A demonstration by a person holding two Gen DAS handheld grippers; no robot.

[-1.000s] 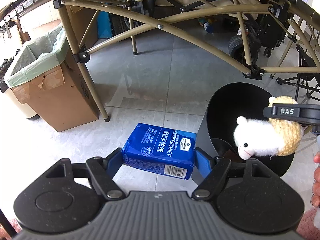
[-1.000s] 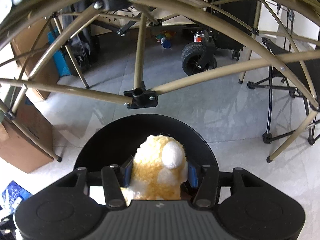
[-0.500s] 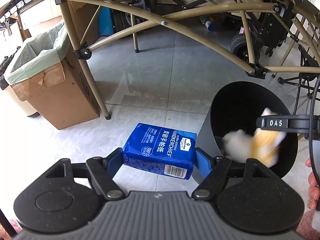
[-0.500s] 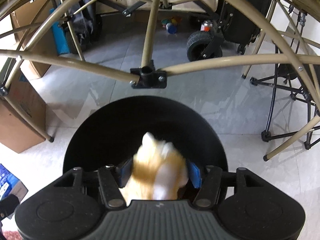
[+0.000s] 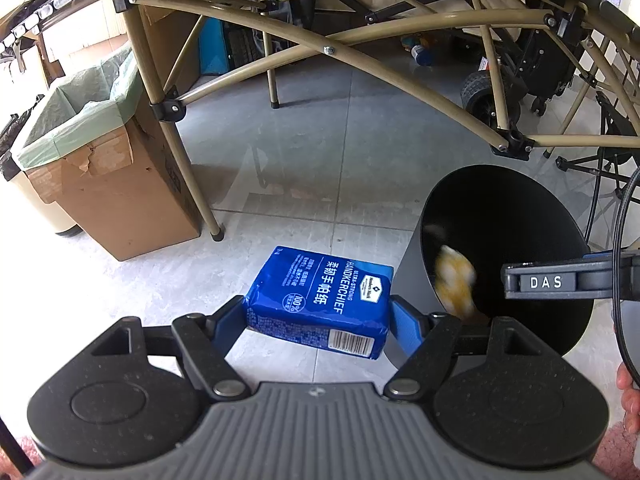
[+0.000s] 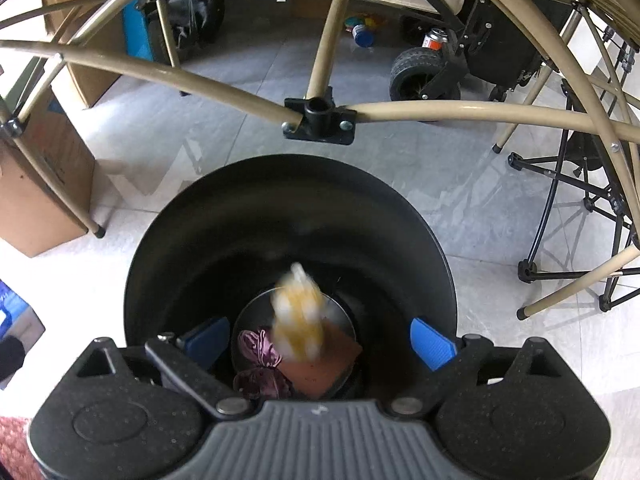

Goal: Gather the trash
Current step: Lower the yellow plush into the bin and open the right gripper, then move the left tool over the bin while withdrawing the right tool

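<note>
In your left wrist view, the fluffy white-and-yellow plush toy (image 5: 456, 284) that hung clamped at the right edge a second ago is now a blur falling inside the round black waste bin (image 5: 560, 216) at right of centre, just left of the grey "DAS"-marked right gripper (image 5: 560, 282). So that piece of trash looks as good as delivered. Your left gripper (image 5: 318, 320) has not changed: its blue fingers (image 5: 404, 326) press both ends of the blue plastic-wrapped handkerchief pack (image 5: 320, 300), held low in the middle of the frame, above the floor and just left of the bin's wall.

In your right wrist view, the fingers (image 6: 432, 342) have just been opening and now stand spread wide at either side of the lower centre, with nothing between them. The plush toy (image 6: 298, 312) shows as a blur beyond them, dropping toward the bin's (image 6: 280, 184) bottom, where a crumpled purple cloth (image 6: 260, 354) and an orange-brown flat piece (image 6: 328, 356) already lie. The handkerchief pack is probably the next to go in.
</note>
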